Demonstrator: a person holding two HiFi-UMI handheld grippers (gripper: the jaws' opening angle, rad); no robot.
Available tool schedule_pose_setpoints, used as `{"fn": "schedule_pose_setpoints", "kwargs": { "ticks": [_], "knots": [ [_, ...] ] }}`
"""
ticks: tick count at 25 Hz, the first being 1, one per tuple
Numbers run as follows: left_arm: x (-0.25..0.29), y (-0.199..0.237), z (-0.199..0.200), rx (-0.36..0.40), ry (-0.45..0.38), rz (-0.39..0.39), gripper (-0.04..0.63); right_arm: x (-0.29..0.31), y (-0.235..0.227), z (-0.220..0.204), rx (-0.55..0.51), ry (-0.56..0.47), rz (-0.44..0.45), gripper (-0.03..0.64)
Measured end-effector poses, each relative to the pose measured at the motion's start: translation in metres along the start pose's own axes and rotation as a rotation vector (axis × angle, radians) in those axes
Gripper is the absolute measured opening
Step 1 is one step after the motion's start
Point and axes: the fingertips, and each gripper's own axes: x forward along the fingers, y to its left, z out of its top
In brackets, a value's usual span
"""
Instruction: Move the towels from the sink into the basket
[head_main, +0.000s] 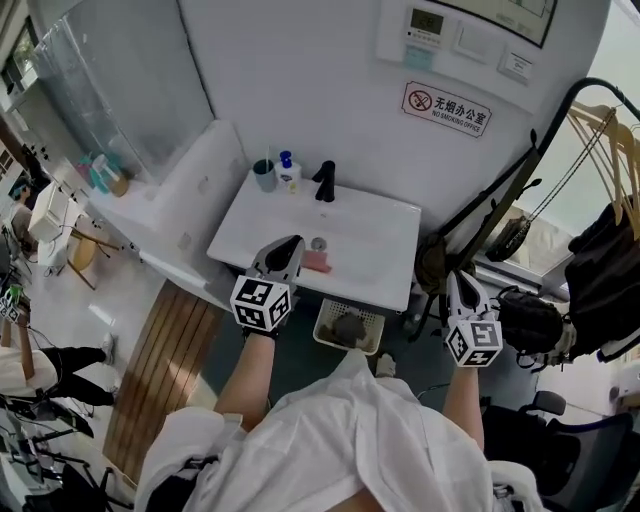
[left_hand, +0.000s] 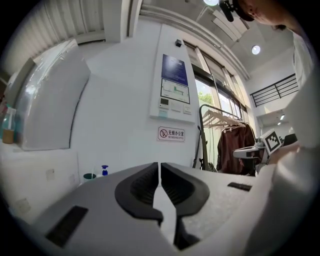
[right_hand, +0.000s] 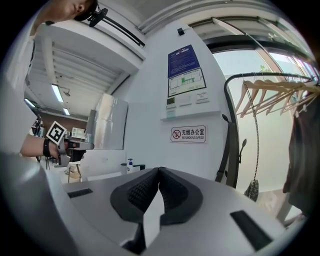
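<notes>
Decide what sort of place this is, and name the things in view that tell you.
Probably an office washroom corner: a white sink with a black tap, a no-smoking office sign, a rack of hangers.

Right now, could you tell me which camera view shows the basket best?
The head view: it looks down into the basket below the sink's front edge, a dark cloth inside. The left gripper view and right gripper view show none of it; both face the wall.
</notes>
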Motion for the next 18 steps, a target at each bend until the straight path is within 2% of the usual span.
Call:
{"fn": "schedule_pose_setpoints", "kwargs": {
  "ticks": [9,18],
  "knots": [
    [-0.038,0.008,-0.006,-0.038,-0.014,0.037,0.023,-0.004,0.006,0.003,0.027,-0.021,-0.006,0.028],
    [-0.049,0.025,-0.004,-0.064,-0.023,0.072,0.023,0.001,0.01,0.003,0.026,-0.015,-0.01,0.028]
  ]
}}
